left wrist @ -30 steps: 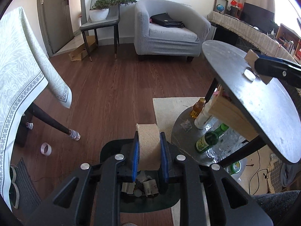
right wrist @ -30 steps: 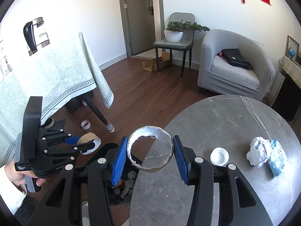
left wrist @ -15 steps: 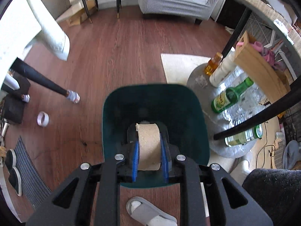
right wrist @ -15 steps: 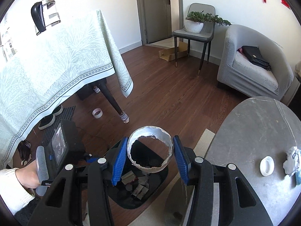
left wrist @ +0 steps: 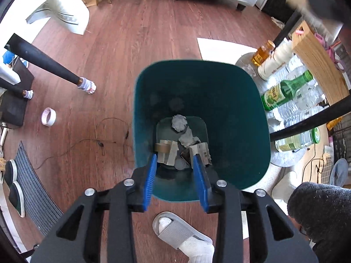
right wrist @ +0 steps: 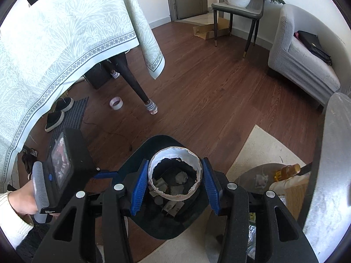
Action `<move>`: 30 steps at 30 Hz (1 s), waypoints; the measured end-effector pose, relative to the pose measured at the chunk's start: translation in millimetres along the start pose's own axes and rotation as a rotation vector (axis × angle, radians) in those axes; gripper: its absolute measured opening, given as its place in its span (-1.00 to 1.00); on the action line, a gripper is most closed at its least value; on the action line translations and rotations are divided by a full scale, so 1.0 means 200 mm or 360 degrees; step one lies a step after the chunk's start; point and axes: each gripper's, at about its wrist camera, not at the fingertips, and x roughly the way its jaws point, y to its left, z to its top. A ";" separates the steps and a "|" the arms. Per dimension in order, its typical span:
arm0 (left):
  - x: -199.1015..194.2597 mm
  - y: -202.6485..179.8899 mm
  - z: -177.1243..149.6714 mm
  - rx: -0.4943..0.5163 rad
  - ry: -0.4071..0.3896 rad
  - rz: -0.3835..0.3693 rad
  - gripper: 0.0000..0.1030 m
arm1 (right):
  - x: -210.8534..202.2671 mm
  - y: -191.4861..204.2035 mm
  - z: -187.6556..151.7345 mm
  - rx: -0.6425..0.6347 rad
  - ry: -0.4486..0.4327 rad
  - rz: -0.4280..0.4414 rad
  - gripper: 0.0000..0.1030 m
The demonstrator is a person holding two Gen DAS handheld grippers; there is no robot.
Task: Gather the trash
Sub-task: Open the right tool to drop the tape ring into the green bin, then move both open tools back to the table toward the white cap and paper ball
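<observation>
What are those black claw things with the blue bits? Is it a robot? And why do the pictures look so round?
No robot: a person holds two grabbing tools, one per hand. Each carries a wide-eyed camera, which bends the picture round. One picture looks along the left gripper: its blue fingers are open and empty, above a green trash bin with crumpled paper and cardboard bits inside. The other looks along the right gripper, which squeezes a torn white paper ring over the same bin. A tape roll lies on the wooden floor.
</observation>
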 end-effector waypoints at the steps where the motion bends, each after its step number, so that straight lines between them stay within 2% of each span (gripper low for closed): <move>1: -0.02 0.02 0.00 -0.0014 -0.0020 0.0001 -0.29 | 0.03 0.01 0.00 -0.0004 0.0024 -0.0001 -0.05; 12: -0.31 0.08 0.05 -0.0092 -0.0305 0.0014 -0.36 | 0.32 0.10 -0.04 -0.0038 0.0234 0.0017 -0.05; 18: -0.48 0.08 0.10 -0.0118 -0.0480 0.0027 -0.74 | 0.44 0.14 -0.09 -0.0074 0.0348 0.0015 -0.05; 23: -0.63 0.06 0.13 -0.0162 -0.0644 0.0008 -0.77 | 0.53 0.14 -0.15 -0.0070 0.0433 0.0011 -0.04; 27: -0.72 0.04 0.16 -0.0168 -0.0729 -0.0010 -0.77 | 0.56 0.14 -0.19 -0.0097 0.0480 -0.0025 0.24; 30: -0.76 0.02 0.19 -0.0160 -0.0771 -0.0021 -0.77 | 0.57 0.15 -0.22 -0.0118 0.0504 -0.0022 0.26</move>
